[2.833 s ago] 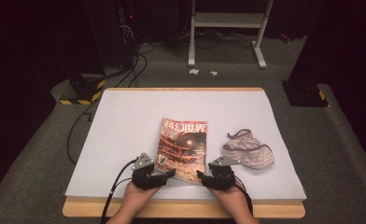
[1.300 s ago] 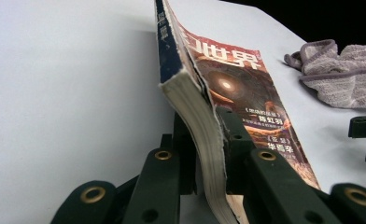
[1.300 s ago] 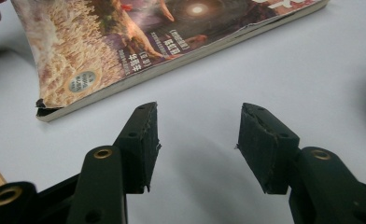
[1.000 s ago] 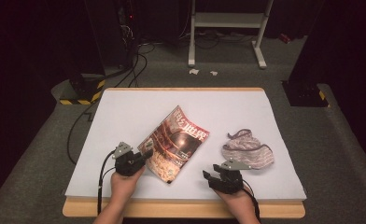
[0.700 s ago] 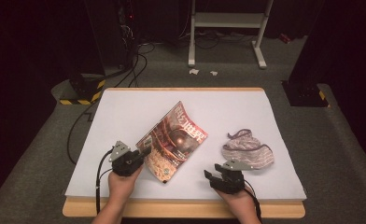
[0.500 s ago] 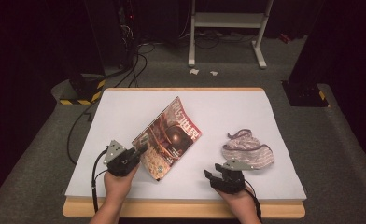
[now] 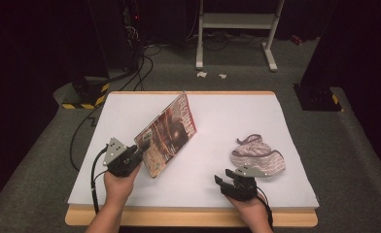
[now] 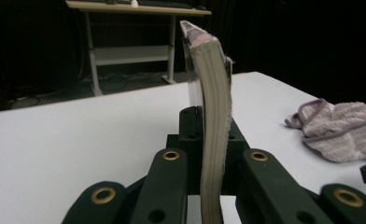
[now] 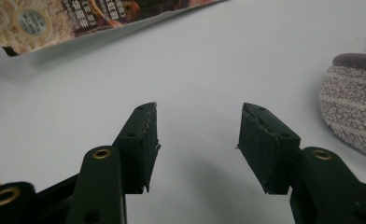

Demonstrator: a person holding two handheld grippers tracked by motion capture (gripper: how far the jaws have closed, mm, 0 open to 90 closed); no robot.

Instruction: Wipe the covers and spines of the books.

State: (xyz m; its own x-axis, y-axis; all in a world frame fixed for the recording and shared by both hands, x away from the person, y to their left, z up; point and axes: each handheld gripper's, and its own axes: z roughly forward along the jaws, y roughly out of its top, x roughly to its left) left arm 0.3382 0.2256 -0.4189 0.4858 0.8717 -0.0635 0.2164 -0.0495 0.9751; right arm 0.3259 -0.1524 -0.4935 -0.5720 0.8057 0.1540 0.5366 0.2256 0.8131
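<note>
The left gripper (image 7: pixel 136 156) is clamped on the magazine (image 7: pixel 168 133), near its lower left corner. In the left gripper view the two black jaws press on both sides of the magazine (image 8: pixel 214 121), and we look straight at its page edge, which bends a little. From there the cover cannot be seen at all, and the bottom of the magazine is cut off by the lower border of the picture.

In the high view the magazine stands tilted on the white table (image 7: pixel 130 111), near the middle and a bit to the left. Its left side is raised and its cover faces the right. The cover is red and brown with a picture and some characters, but the print is too small to read. I cannot tell if its lower edge touches the table or is just above it, because the gripper and the magazine's own shadow hide this place.

The right gripper (image 7: pixel 223 180) is near the front edge of the table, well apart from the magazine. Its jaws are apart and nothing is between them; in the right gripper view (image 9: pixel 197 140) only the bare table is in the gap. Whether this gripper rests on the table is not clear.

A striped cloth (image 7: pixel 256 156) lies crumpled just behind the right gripper. In the right gripper view the cloth (image 9: pixel 354 121) is cut off at the right border.
</note>
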